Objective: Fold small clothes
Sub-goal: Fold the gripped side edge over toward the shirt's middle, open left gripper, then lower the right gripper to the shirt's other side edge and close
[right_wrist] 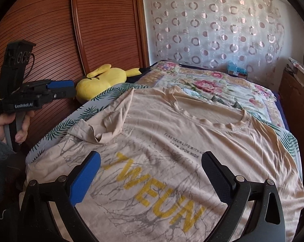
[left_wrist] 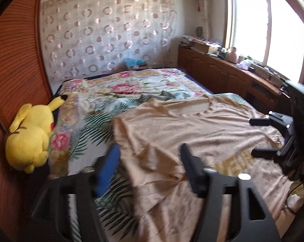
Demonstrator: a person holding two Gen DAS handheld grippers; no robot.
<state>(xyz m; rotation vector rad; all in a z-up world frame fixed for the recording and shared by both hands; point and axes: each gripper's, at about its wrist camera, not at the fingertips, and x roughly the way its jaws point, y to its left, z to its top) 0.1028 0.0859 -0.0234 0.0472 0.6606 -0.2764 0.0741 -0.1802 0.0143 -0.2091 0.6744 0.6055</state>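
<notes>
A beige T-shirt point(right_wrist: 172, 141) with yellow letters and grey branch print lies spread face up on the bed, collar toward the far wall; its left sleeve is crumpled inward. It also shows in the left wrist view point(left_wrist: 182, 133). My left gripper point(left_wrist: 149, 155) is open and empty above the shirt's left sleeve edge; it also shows in the right wrist view point(right_wrist: 69, 90), held in a hand off the bed's left side. My right gripper point(right_wrist: 152, 161) is open and empty above the shirt's chest print; it also shows at the right of the left wrist view point(left_wrist: 254, 137).
The bed carries a floral and leaf-print cover point(left_wrist: 119, 92). A yellow plush toy point(left_wrist: 30, 135) lies at the bed's left edge against a wooden wardrobe point(right_wrist: 51, 30). A cluttered wooden cabinet point(left_wrist: 228, 70) runs under the window on the right. A curtain point(left_wrist: 107, 32) hangs behind.
</notes>
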